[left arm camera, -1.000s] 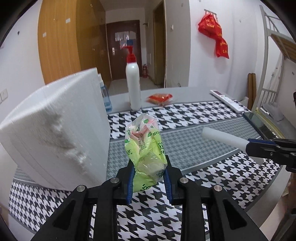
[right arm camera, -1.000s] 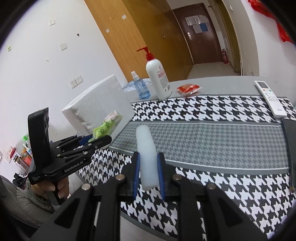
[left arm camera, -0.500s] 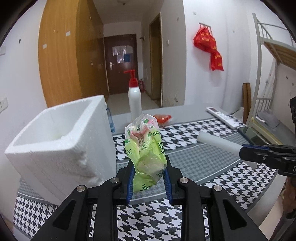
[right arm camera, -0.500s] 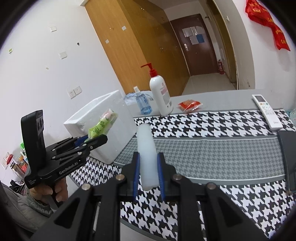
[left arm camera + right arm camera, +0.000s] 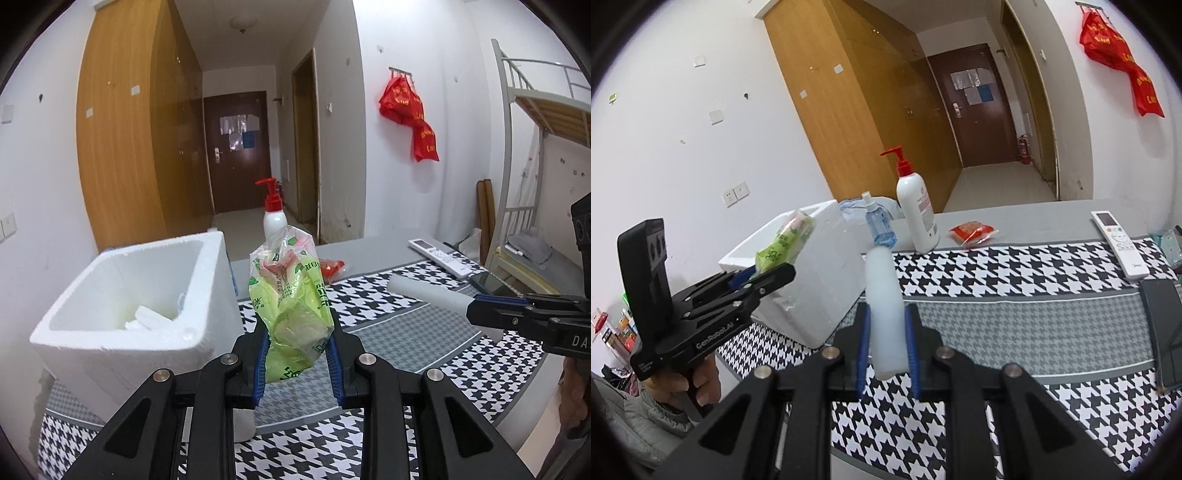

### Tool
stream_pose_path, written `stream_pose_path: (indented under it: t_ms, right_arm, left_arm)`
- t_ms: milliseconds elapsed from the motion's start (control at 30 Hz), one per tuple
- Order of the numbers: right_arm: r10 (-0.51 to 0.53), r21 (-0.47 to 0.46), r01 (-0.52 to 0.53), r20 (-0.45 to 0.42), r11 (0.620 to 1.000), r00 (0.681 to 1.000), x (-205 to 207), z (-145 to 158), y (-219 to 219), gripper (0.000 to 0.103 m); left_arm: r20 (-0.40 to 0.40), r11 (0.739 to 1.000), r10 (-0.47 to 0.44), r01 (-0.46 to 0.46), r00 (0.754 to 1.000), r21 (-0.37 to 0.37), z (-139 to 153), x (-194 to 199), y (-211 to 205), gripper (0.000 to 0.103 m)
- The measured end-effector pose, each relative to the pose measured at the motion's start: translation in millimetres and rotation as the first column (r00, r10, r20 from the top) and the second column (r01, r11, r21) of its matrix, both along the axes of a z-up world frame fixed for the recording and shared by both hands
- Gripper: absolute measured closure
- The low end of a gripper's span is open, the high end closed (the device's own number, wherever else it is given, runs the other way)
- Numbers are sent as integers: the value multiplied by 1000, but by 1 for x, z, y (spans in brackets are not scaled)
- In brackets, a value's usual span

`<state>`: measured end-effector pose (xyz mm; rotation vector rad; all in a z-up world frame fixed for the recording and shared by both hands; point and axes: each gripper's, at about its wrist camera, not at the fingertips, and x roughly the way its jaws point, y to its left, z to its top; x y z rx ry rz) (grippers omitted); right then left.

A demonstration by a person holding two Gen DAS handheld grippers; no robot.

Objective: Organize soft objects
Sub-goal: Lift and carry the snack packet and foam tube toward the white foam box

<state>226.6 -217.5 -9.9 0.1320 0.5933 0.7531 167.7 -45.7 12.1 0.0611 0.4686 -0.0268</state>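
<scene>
Green plastic packet (image 5: 291, 310) sits pinched in the left hand-held gripper (image 5: 295, 354), raised above the worktop (image 5: 399, 332) just right of the open foam box (image 5: 122, 314). To its right, the right hand-held gripper (image 5: 886, 354) clamps a white foam roll (image 5: 884, 306), also held off the houndstooth cloth.

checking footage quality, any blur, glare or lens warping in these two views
Left wrist view: sharp, evenly lit; fisheye bends the bunk bed frame and darkens the corners; slight sheen on the green plastic packet. Right wrist view: equally sharp; the wardrobe leans strongly; no harsh shadows.
</scene>
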Motion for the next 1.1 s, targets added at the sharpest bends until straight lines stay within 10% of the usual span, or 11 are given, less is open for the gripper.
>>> stream_pose_path:
  t_ms: [1100]
  right_arm:
    - [-50, 29, 46, 139, 998, 989, 3, 46, 30, 81]
  left_arm:
    - [118, 999, 32, -30, 993, -19, 42, -15, 38, 74]
